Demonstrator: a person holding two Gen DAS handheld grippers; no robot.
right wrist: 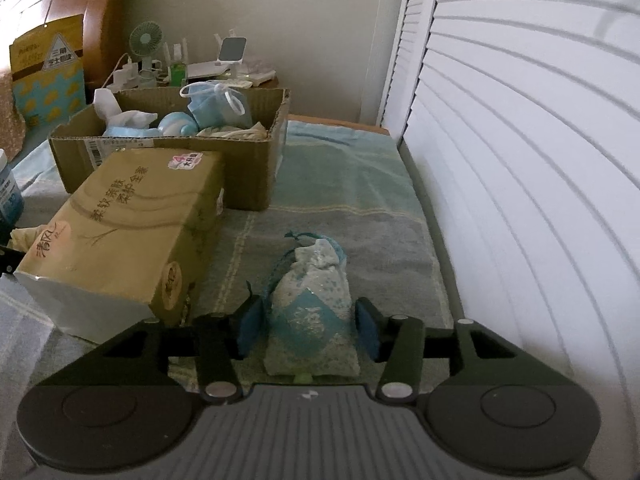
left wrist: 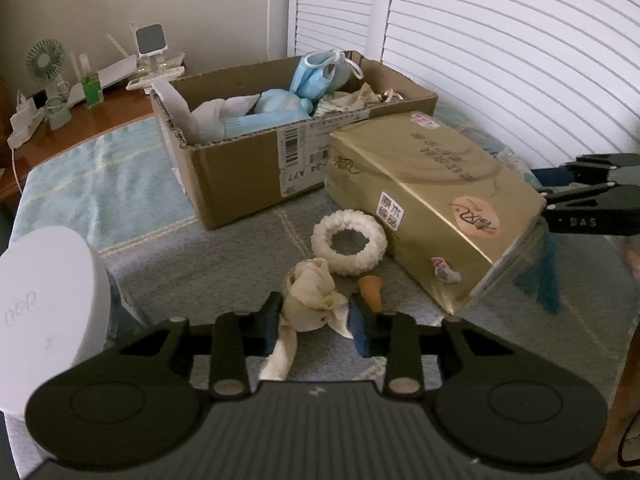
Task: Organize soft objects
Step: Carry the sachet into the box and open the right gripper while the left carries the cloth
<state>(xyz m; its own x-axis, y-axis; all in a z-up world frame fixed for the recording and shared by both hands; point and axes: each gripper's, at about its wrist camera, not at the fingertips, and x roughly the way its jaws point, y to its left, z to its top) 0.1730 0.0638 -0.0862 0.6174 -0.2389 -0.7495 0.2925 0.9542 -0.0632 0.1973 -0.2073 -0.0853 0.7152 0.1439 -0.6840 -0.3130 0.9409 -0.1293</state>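
Observation:
A crumpled cream cloth (left wrist: 310,300) lies on the towel-covered surface, and my left gripper (left wrist: 316,324) is shut on it, both blue pads against its sides. A white fluffy scrunchie (left wrist: 348,246) and a small orange piece (left wrist: 370,298) lie just beyond. In the right wrist view a white and teal sachet pouch (right wrist: 312,312) lies between the fingers of my right gripper (right wrist: 308,326), which is open with a gap on each side. The cardboard box (left wrist: 240,176) behind holds blue face masks (left wrist: 316,76) and white cloths.
A gold tissue pack (left wrist: 432,200) lies between the two grippers, in front of the box (right wrist: 248,168). A white rounded device (left wrist: 48,312) stands close on the left. A wooden desk with a small fan (left wrist: 46,60) is at the back left. White louvred shutters (right wrist: 520,160) line the right side.

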